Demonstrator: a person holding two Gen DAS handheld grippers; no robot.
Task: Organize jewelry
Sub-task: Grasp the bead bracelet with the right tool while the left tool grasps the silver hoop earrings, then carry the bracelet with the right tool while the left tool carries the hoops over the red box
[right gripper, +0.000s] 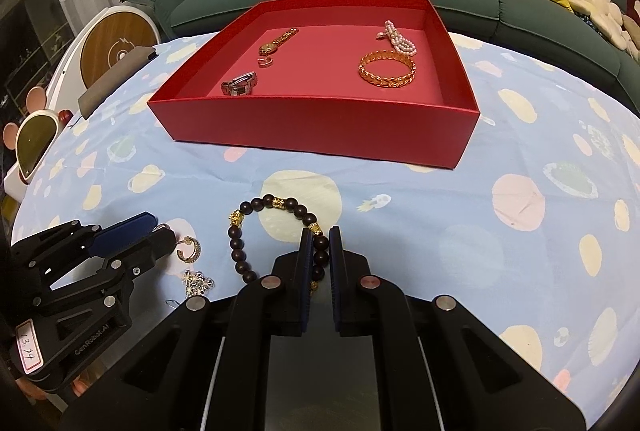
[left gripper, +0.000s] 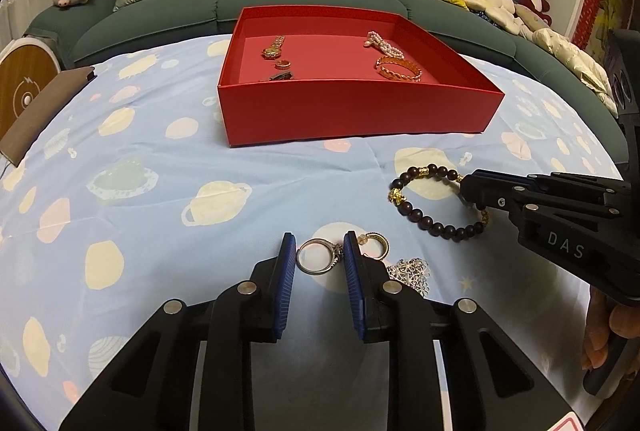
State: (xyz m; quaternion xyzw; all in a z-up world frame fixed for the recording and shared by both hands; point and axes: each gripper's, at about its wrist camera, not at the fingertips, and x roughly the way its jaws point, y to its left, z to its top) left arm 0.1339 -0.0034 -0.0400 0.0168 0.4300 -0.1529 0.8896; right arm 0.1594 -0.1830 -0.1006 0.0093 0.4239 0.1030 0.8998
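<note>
- Our left hand-held gripper (left gripper: 319, 249) is half open around the ring (left gripper: 317, 255), not yet pinching it.
- Our right hand-held gripper (right gripper: 321, 245) is nearly closed on the bead bracelet (right gripper: 256, 227).
- Five pieces already lie in the box (right gripper: 312, 129); bracelet, ring, earring (right gripper: 189, 249) and brooch (right gripper: 197, 282) remain on the desk (right gripper: 440, 231).

We read "DAS" on the right gripper (left gripper: 466, 193). On the left gripper (right gripper: 158, 231) we read "GenRobot.AI", and its white sticker (right gripper: 29, 345) says "13.14"
</note>
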